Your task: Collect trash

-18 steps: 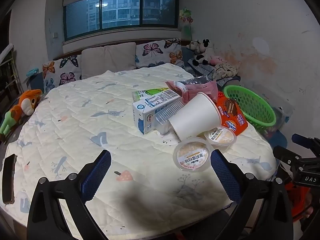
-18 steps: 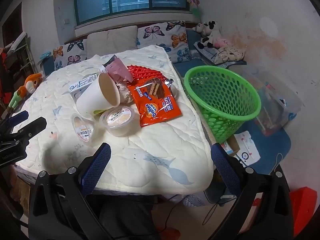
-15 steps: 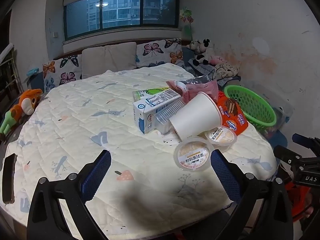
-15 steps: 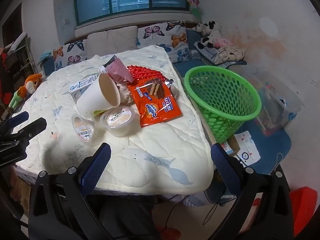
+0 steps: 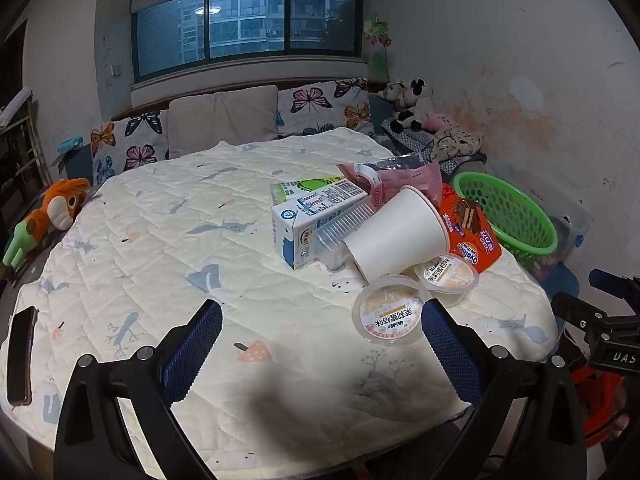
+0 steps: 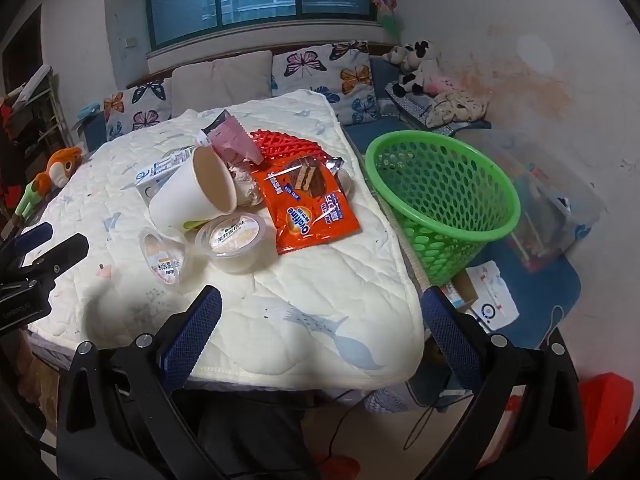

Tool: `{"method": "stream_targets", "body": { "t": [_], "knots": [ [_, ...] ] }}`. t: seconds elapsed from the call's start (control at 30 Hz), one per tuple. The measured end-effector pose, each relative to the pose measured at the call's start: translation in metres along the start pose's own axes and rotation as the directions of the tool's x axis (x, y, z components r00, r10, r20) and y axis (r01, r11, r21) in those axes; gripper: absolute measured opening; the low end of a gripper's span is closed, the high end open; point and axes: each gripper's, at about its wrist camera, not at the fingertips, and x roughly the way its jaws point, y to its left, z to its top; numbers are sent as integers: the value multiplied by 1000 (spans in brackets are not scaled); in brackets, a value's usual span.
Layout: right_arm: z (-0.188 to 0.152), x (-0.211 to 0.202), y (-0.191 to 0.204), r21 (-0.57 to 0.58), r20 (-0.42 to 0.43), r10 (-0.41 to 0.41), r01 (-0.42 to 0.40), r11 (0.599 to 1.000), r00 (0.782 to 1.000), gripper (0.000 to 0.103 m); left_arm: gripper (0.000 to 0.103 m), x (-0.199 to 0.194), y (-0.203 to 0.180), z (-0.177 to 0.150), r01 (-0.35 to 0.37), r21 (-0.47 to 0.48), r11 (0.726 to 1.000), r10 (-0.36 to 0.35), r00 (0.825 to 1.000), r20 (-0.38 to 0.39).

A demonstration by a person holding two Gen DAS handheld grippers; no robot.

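A pile of trash lies on the quilted table (image 5: 160,240): a white paper cup (image 5: 396,236) on its side, a milk carton (image 5: 316,216), a clear plastic cup (image 5: 340,236), two pudding cups (image 5: 388,314) (image 5: 448,276), an orange Ovaltine wrapper (image 6: 308,204), a pink wrapper (image 6: 232,140) and a red net (image 6: 288,144). A green mesh basket (image 6: 444,200) stands on the floor right of the table. My left gripper (image 5: 320,344) is open and empty at the near edge. My right gripper (image 6: 320,328) is open and empty over the table's near corner.
A black phone (image 5: 20,356) lies at the table's left edge. Butterfly cushions (image 5: 324,108) and plush toys (image 5: 412,108) line the back bench. An orange plush toy (image 5: 52,208) sits at the left. A clear storage box (image 6: 556,216) stands beyond the basket.
Both grippers have drifted very slightly; the jaws stay open and nothing on the table has moved.
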Motion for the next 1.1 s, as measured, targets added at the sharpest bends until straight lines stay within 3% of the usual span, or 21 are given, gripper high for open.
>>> {"method": "stream_targets", "body": {
  "t": [1.1],
  "knots": [
    [3,2,-2,3,-5,-9,9,1000,1000,99,97,4,4,1,0,-12,1000,0,1000,-8]
  ]
}}
